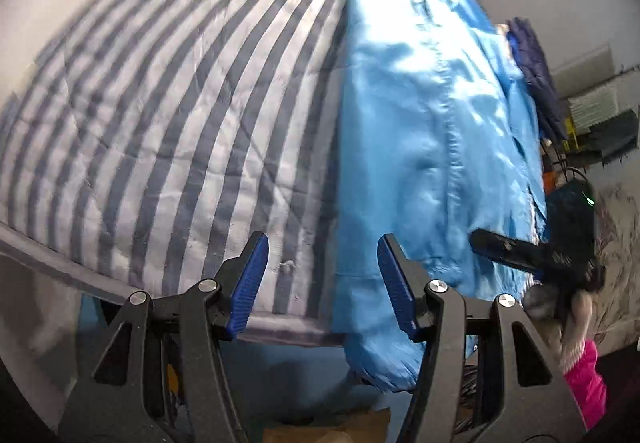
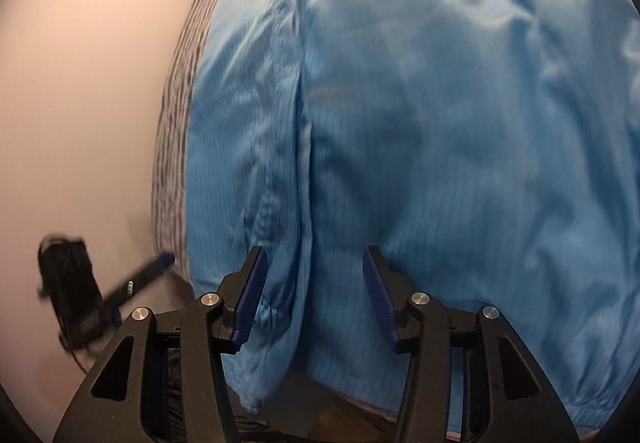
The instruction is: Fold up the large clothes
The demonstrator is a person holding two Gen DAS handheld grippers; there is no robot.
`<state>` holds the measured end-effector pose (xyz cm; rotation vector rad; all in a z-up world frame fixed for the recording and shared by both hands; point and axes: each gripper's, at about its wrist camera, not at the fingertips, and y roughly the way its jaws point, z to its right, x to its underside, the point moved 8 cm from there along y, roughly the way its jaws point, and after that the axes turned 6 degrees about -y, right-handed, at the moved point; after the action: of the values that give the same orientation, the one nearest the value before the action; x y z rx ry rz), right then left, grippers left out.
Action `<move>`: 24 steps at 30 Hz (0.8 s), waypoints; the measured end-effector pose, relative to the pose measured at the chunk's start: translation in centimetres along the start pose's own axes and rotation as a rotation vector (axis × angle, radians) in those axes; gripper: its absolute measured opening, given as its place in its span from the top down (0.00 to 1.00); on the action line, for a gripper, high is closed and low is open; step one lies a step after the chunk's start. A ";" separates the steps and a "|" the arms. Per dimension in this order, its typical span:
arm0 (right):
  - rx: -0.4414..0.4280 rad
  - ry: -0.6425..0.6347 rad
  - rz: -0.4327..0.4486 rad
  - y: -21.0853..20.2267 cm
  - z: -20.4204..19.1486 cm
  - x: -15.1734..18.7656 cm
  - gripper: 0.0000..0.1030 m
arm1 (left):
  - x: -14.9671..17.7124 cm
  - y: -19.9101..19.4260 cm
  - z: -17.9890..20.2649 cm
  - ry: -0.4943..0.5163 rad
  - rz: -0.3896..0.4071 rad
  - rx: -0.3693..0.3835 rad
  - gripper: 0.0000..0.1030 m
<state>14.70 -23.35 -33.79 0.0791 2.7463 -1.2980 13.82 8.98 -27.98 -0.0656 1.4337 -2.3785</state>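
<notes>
Your left tool [image 1: 322,285] hangs with its jaws spread wide and nothing between them, poised over the near edge of the striped quilt [image 1: 168,115], just left of the blue jacket [image 1: 424,147]; the jacket lies spread out on the quilt along its right side, with one cuffed sleeve [image 1: 380,367] drooping over the near edge of the bed. Your right tool [image 2: 314,295] is likewise released, its blue pads [image 2: 250,299] parted above the jacket [image 2: 460,147]; between them runs the seam where the sleeve [image 2: 256,179] lies against the body, and the cloth does not seem to be pinched, though the picture is blurred there. In the left view your right tool [image 1: 536,251] shows as a dark shape at the jacket's right edge; in the right view your left tool [image 2: 96,299] sits beside the striped quilt [image 2: 176,131], smeared.
</notes>
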 end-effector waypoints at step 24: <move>0.217 -0.176 0.235 -11.1 0.0 0.0 0.73 | 2.9 6.1 10.3 0.302 0.055 -0.054 0.73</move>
<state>13.71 -30.42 -25.26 0.2811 2.3614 -1.4525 15.13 -3.21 -28.67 0.3288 1.6087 -2.3798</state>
